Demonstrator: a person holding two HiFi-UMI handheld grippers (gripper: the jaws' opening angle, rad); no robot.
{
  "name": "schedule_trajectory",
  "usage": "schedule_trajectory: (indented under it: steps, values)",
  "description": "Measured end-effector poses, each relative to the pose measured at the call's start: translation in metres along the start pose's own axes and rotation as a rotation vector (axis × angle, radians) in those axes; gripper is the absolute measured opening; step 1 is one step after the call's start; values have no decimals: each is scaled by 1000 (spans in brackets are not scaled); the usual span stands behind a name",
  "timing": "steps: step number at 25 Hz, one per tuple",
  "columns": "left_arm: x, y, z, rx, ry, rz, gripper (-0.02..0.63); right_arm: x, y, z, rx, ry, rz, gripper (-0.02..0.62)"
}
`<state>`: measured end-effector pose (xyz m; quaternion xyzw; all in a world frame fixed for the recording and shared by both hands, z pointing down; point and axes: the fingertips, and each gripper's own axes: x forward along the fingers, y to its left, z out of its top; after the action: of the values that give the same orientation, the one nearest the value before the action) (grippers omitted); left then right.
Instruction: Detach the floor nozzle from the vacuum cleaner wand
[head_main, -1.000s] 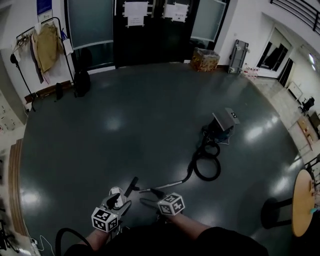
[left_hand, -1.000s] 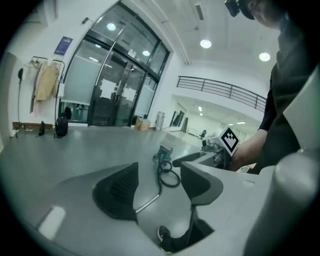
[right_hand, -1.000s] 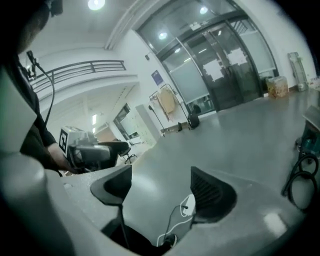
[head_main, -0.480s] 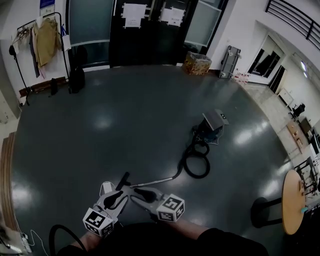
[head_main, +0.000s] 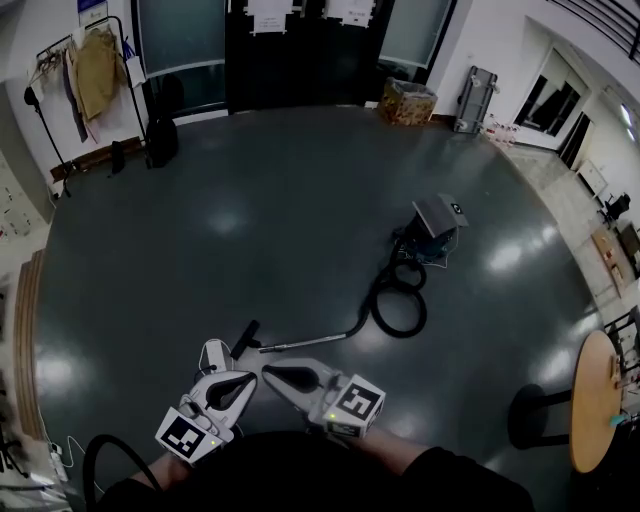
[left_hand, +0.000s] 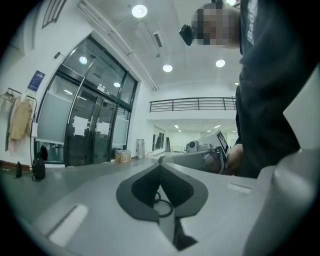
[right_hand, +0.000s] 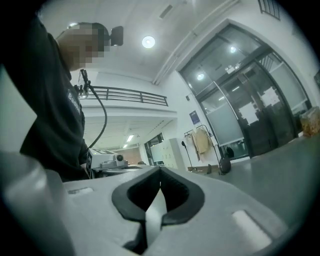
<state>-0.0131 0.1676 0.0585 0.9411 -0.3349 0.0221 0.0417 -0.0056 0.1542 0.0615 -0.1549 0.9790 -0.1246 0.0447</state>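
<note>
In the head view, the vacuum's metal wand (head_main: 305, 343) lies on the dark floor. The black floor nozzle (head_main: 245, 337) lies at its left end, and a small gap seems to separate them. A black hose (head_main: 398, 300) coils from the wand to the vacuum body (head_main: 437, 225). My left gripper (head_main: 243, 379) and right gripper (head_main: 268, 374) are held close to me, below the nozzle, tips nearly meeting. Both are shut with nothing in them. In both gripper views the jaws point level across the room, the left gripper (left_hand: 160, 171) and the right gripper (right_hand: 160, 172) with pads together.
A coat rack (head_main: 85, 70) and a black bag (head_main: 160, 140) stand at the far left. A cardboard box (head_main: 408, 100) and a grey case (head_main: 478, 98) sit by the glass doors. A round wooden table (head_main: 598, 400) and a stool (head_main: 535, 415) are at right. A black cable (head_main: 100, 455) loops at lower left.
Both grippers have lifted away from the nozzle and wand and drawn back toward me. Their jaws have gone from open to shut. The nozzle and wand lie as before.
</note>
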Motion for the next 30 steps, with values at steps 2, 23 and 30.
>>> schedule_trajectory:
  steps: [2, 23, 30]
  values:
    - [0, -4, -3, -6, 8, 0, 0, -1, 6, -6, 13, 4, 23, 2]
    - [-11, -8, -20, 23, 50, 8, 2, -10, 15, -27, 38, 34, -44, 0]
    - [-7, -11, -20, 28, 50, 6, 2, -15, 14, -21, 32, 4, -53, 0]
